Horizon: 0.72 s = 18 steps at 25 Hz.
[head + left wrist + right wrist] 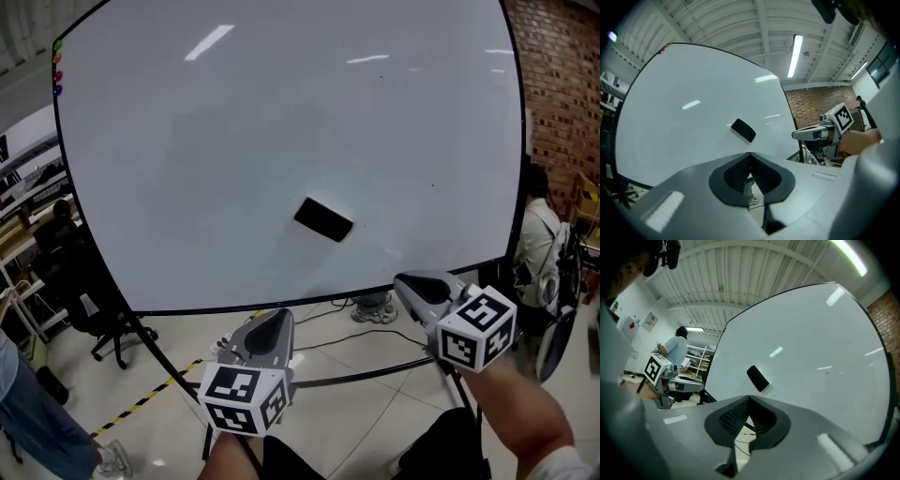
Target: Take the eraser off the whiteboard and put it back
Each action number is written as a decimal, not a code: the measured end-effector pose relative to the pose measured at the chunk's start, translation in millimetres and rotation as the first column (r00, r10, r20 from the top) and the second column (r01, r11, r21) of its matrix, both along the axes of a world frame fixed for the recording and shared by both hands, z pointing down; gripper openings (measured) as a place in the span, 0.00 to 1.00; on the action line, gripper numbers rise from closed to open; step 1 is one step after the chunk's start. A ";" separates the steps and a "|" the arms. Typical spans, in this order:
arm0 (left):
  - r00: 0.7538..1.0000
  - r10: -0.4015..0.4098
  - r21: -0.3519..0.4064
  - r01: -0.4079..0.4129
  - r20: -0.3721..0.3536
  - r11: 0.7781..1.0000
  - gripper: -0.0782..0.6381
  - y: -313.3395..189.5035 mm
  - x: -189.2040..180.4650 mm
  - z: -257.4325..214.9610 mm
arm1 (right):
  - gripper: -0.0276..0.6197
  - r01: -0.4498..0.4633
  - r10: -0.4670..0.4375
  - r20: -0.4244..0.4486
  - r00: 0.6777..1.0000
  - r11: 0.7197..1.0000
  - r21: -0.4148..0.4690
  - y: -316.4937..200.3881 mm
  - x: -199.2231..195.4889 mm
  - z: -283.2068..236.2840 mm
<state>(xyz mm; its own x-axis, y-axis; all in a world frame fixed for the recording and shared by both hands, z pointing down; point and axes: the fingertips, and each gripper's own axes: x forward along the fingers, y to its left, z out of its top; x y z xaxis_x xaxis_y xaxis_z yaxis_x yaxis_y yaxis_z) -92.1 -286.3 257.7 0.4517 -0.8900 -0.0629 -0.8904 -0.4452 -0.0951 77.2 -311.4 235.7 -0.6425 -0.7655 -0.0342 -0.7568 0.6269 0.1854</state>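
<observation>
Both claws are pressed together and empty. The left gripper (274, 323) and the right gripper (405, 283) are held level, side by side, pointing at the whiteboard (216, 141) and touching nothing. Each gripper view shows ribbed pads meeting at the tip with only floor visible beneath.

The black eraser (323, 219) clings to the board face a little right of centre. It is nearer the bottom edge than the top and tilted, with its left end higher. It sits apart from both grippers, closer to the right one.

It looks like a small, light block, probably stiff in the body with a soft wiping face, and most likely held on by a magnet. The likely hold is across its narrow width, with the jaws first opened and rolled to match the tilt. A straight pull off the surface seems better than a slide.

White surface lies bare on every side of the eraser, so there is open room to approach and to set it back. The coloured magnets (58, 67) sit far off at the top left corner. The nearest limit is the dark bottom edge. Below it are cables (370, 330), and stand legs (164, 366) cross the floor. A seated person (539, 246) is just past the right edge.
</observation>
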 end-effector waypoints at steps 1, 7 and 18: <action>1.000 0.001 0.001 -0.001 0.001 1.000 0.13 0.5 0.5 -0.6 | 0.05 0.000 0.000 -0.002 1.000 1.000 0.000 0.7 -0.3 0.1; 1.000 0.002 0.003 -0.002 0.004 1.000 0.13 1.1 0.1 -2.4 | 0.05 -0.008 0.008 -0.013 1.000 1.000 0.007 2.1 0.6 -0.5; 1.000 -0.006 -0.001 0.006 -0.002 1.000 0.13 10.6 -2.5 -3.8 | 0.05 0.003 -0.003 0.001 1.000 1.000 0.024 17.3 7.2 -6.6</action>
<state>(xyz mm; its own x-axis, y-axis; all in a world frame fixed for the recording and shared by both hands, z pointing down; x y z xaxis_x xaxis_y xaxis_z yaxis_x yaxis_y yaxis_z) -94.7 -275.7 253.9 0.4459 -0.8929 -0.0625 -0.8934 -0.4396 -0.0929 84.5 -294.1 229.0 -0.6451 -0.7622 -0.0531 -0.7547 0.6248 0.2000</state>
